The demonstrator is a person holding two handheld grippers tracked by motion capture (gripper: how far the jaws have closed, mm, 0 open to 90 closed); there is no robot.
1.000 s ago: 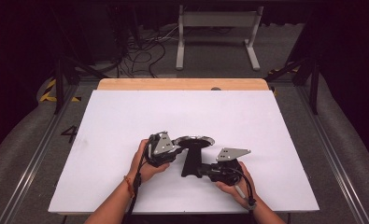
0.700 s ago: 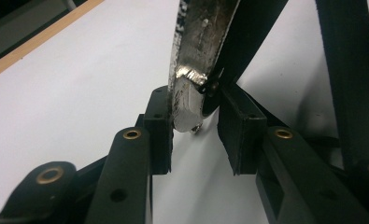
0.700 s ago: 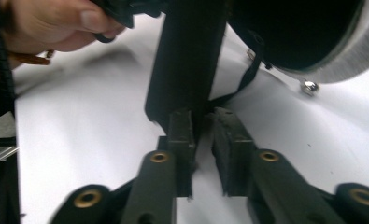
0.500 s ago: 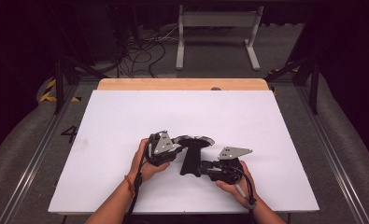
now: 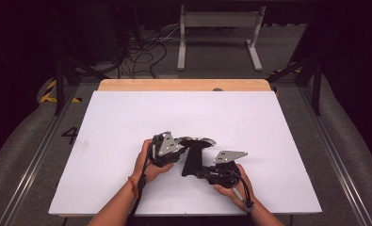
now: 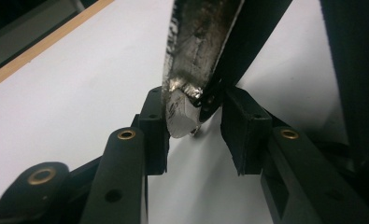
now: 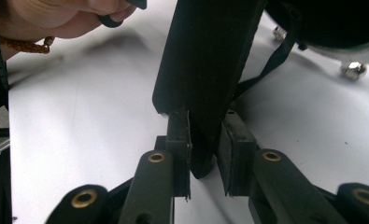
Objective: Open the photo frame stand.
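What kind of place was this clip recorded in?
Probably a lab or workshop recording bay, not a home. A white board lies over a wooden tabletop as a bare work surface, loose cables trail over the grey floor behind it, and a metal stand and dark frame struts surround the table.

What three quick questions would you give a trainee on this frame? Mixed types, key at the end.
1. True or false: the black handle sits between the jaws of the right gripper.
2. What is between the jaws of the left gripper? A) a silvery metal edge B) a cloth C) a cable
3. What colour is the table top?
Key: 1 true; those jaws have just been closing, and the handle is between them. 2 A; those jaws have just been opening, with the metal edge between them. 3 white.
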